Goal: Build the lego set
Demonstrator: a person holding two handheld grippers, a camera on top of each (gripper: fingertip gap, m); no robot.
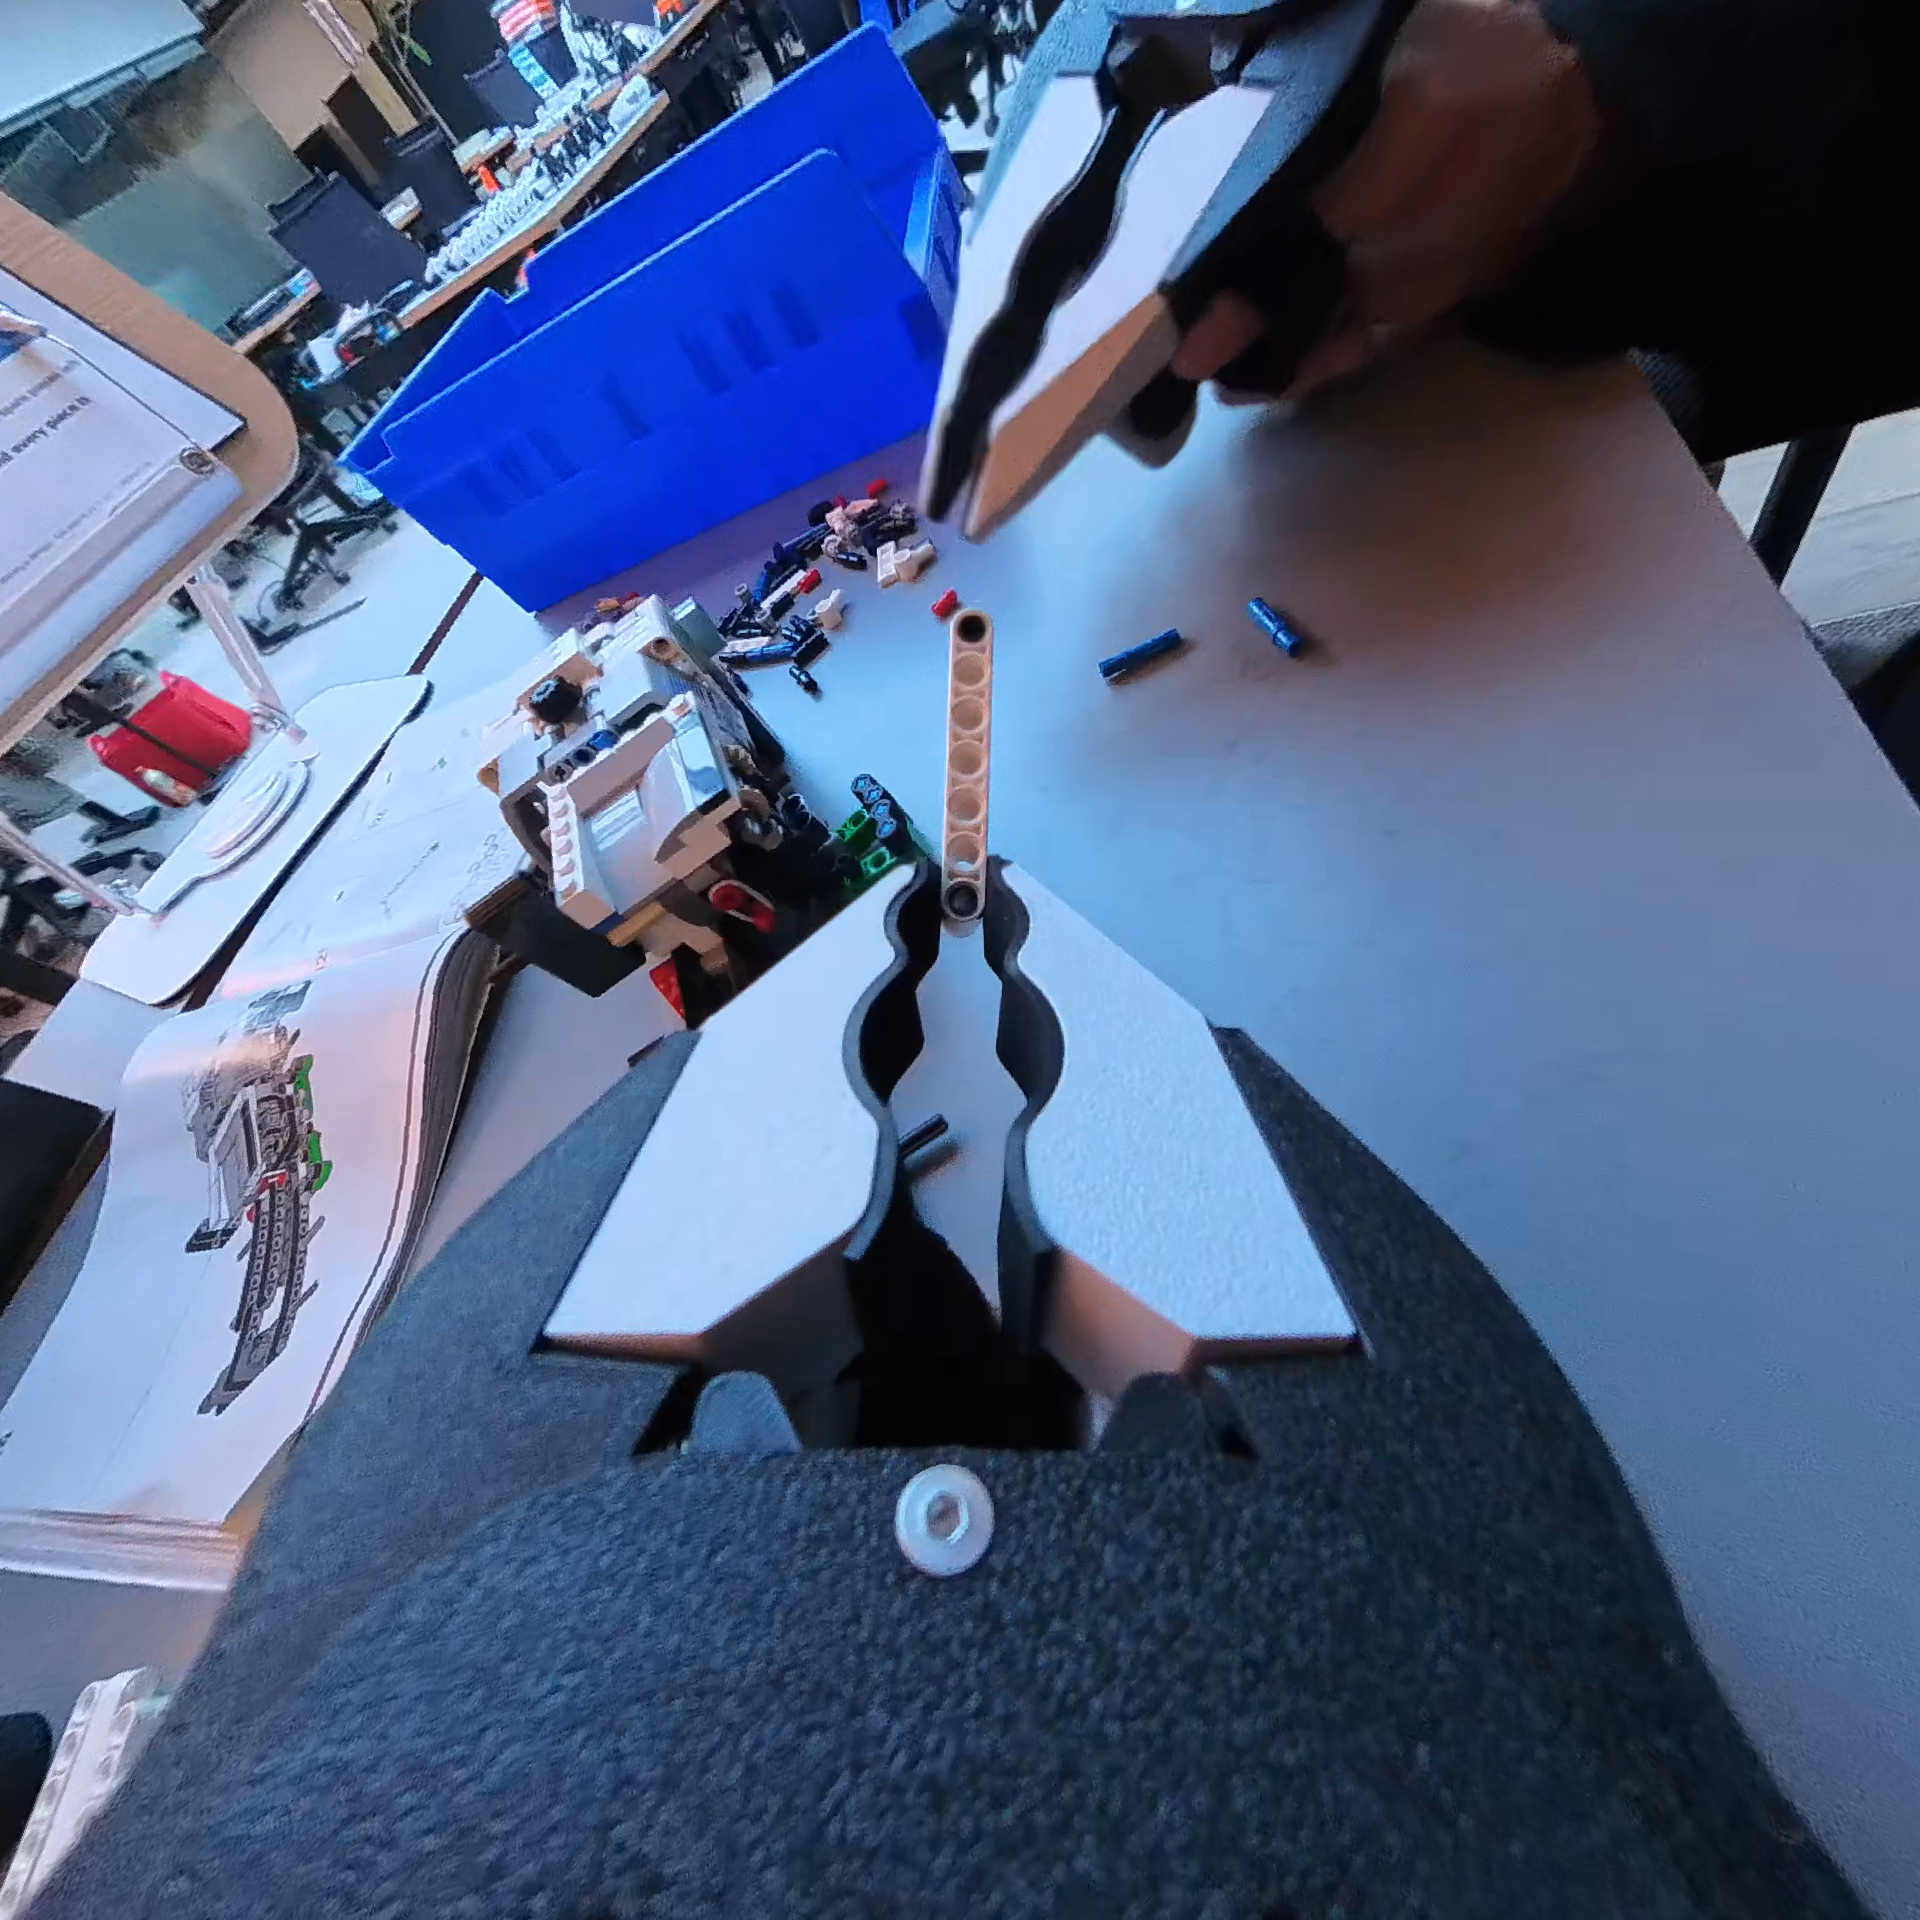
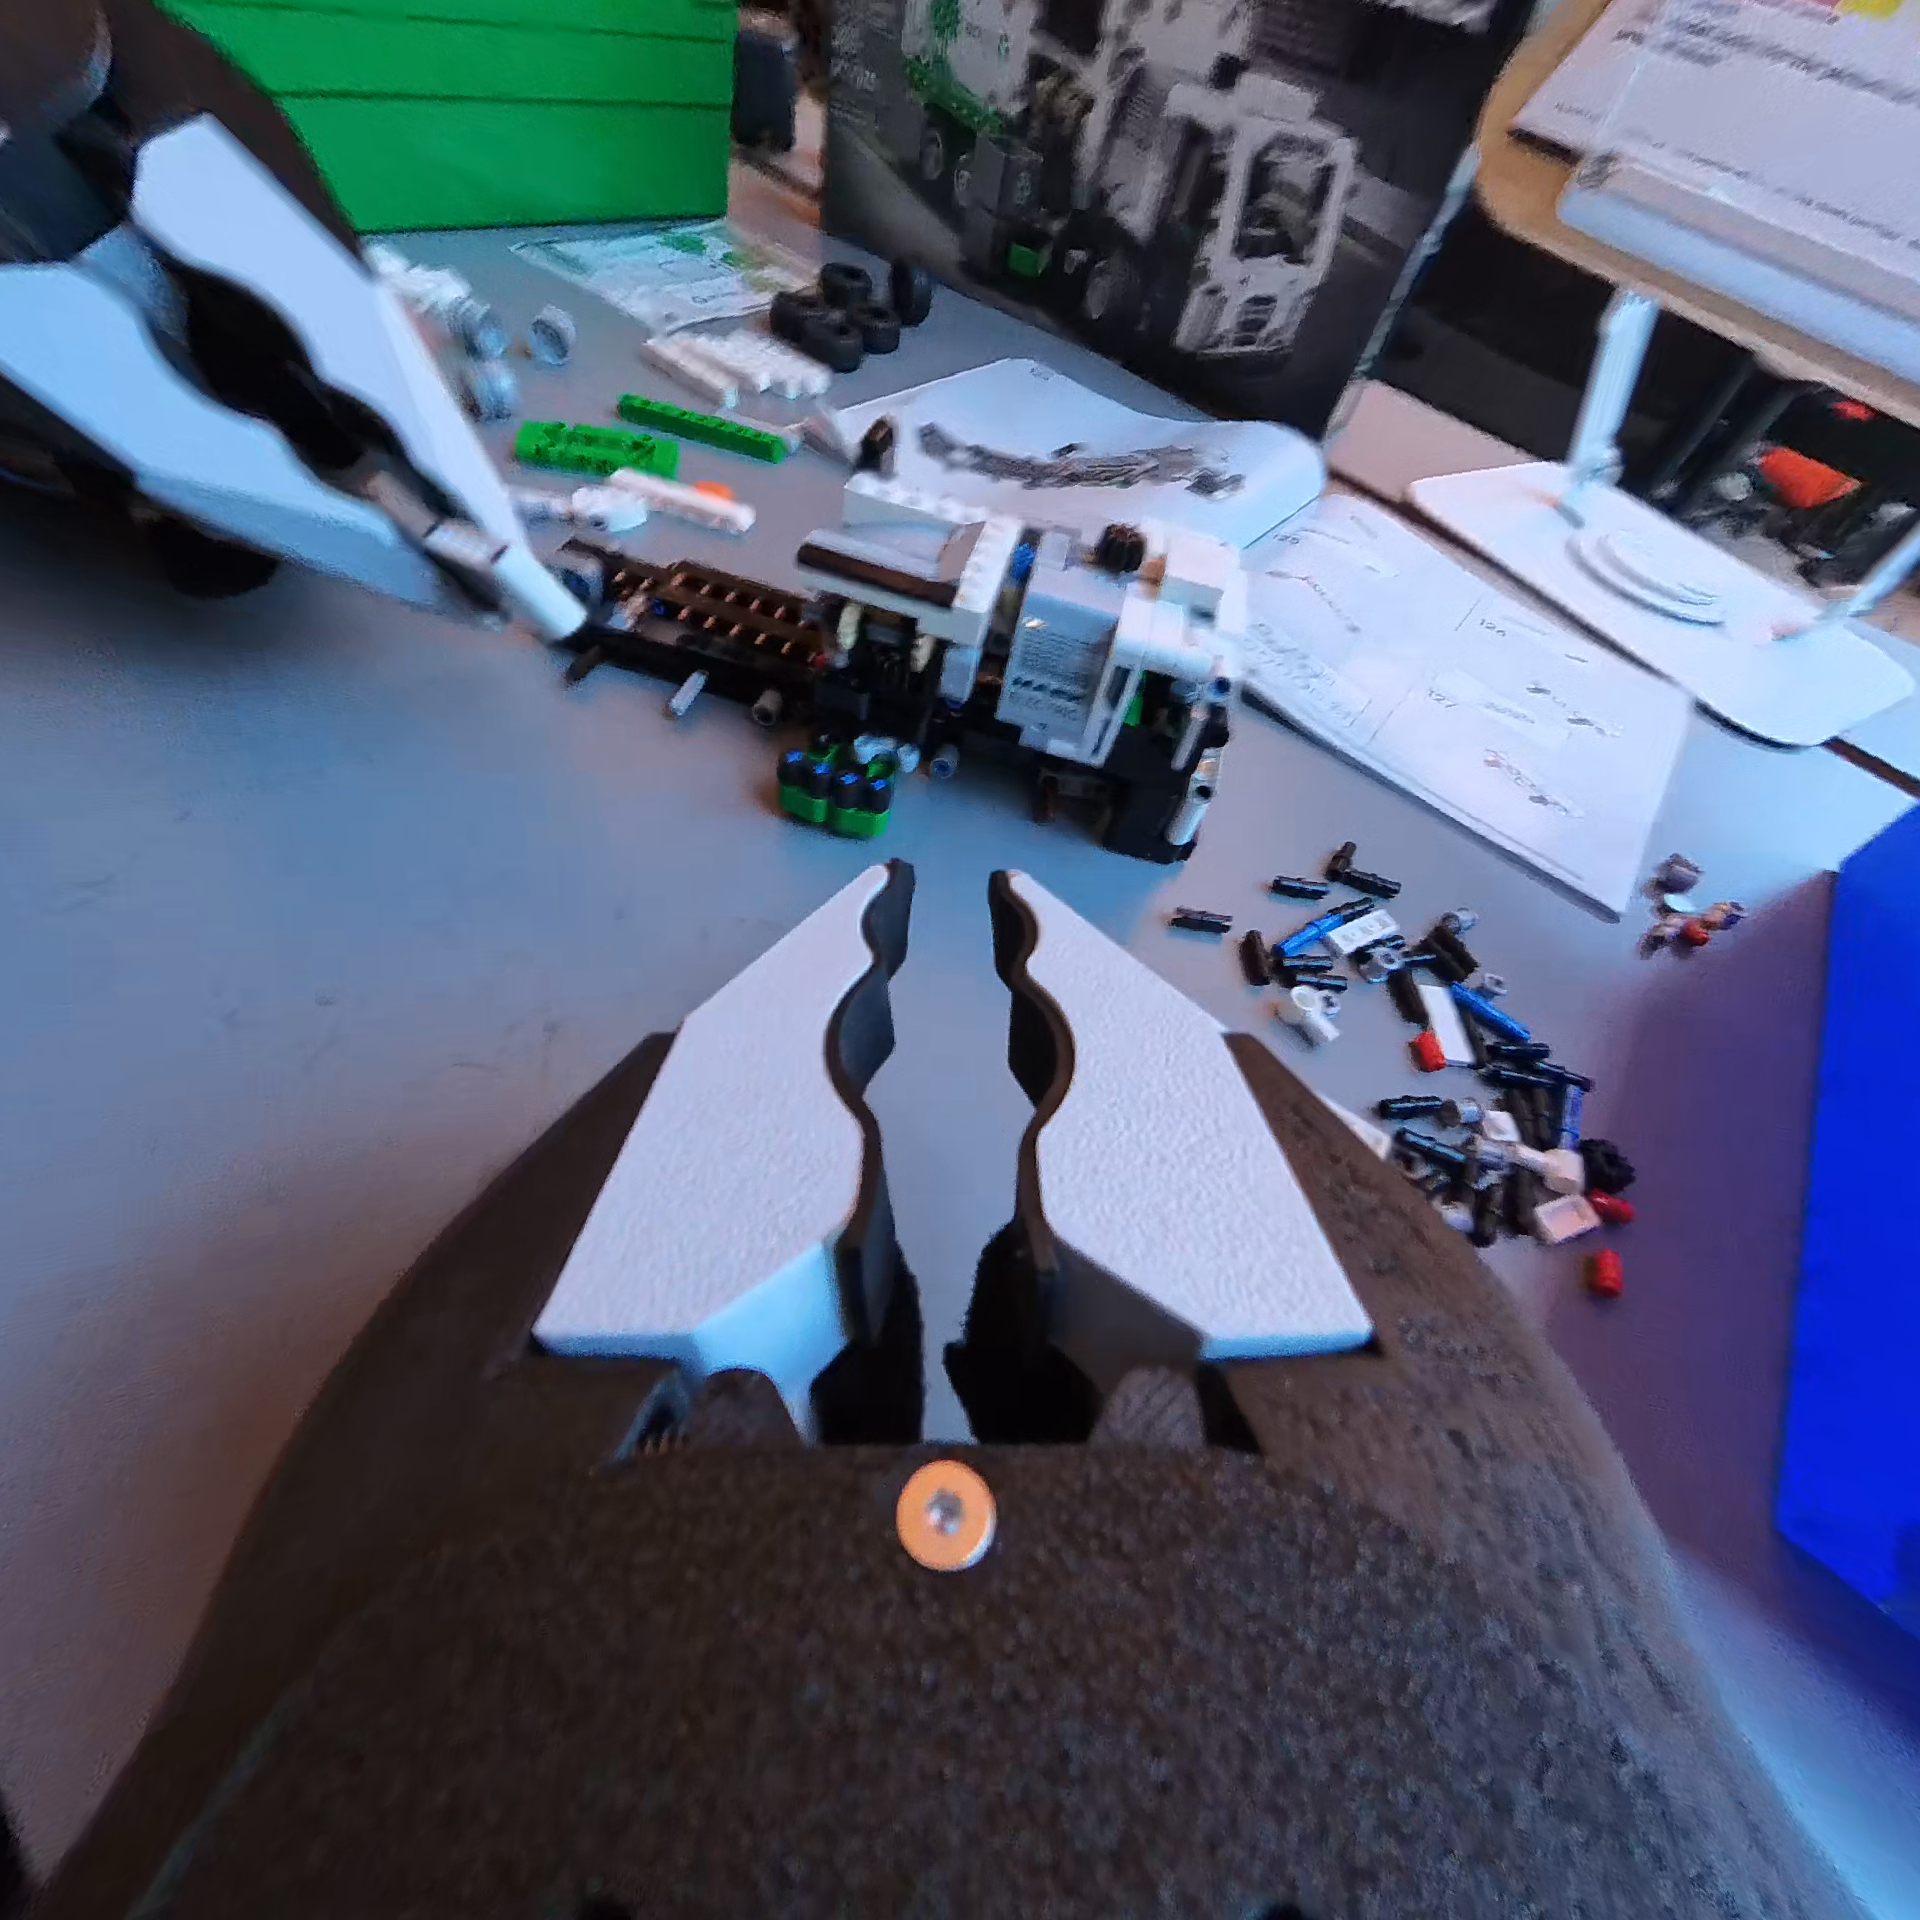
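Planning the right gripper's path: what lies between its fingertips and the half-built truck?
In the right wrist view, mostly bare table separates the right gripper from the truck; only a small green-and-black cluster sits there.

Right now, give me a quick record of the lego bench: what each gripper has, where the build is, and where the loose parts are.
left gripper: shut on white beam, held by one end
right gripper: open, empty, above bare table
truck model: part-built, on the table beside the open instruction booklet
loose pins pile: near the blue bin
two blue pins: lying apart from the pile
wheels: black, grouped behind the model
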